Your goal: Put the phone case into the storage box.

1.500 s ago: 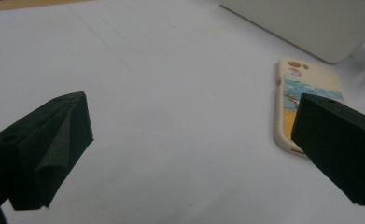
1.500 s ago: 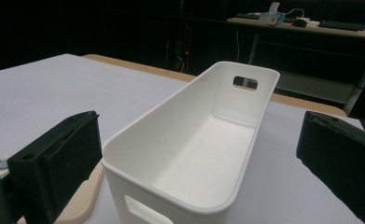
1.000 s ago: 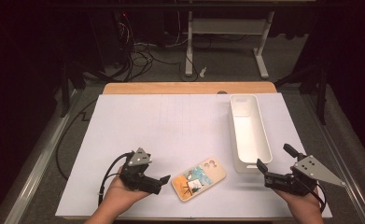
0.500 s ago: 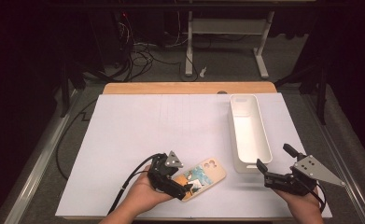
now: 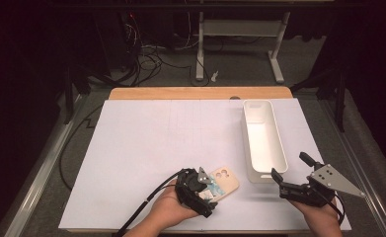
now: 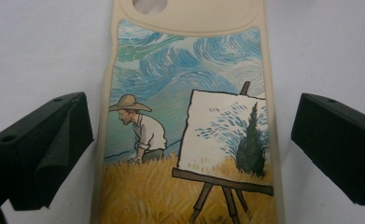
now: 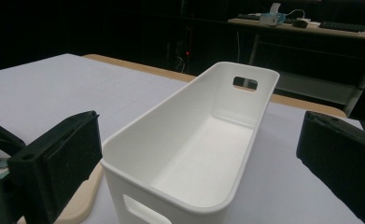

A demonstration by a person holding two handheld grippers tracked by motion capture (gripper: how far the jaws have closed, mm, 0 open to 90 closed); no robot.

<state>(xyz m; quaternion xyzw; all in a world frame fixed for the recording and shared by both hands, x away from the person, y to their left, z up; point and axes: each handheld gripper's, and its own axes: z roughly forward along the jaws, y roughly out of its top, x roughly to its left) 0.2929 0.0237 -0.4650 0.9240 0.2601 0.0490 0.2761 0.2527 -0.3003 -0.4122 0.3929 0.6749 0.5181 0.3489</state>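
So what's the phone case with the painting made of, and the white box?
The phone case looks like soft matte plastic or silicone: rounded cream edges, no glare, and a printed painting on its back. The white box looks like hard, smooth moulded plastic: thin even walls, cut-out handles and a faint sheen. I can't be sure by look alone.

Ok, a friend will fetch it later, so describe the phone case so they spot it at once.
On the white table cover, look near the front edge, left of the long white bin. The phone case lies flat there between the left gripper's open jaws: beige, with a painted straw-hatted man and easel.
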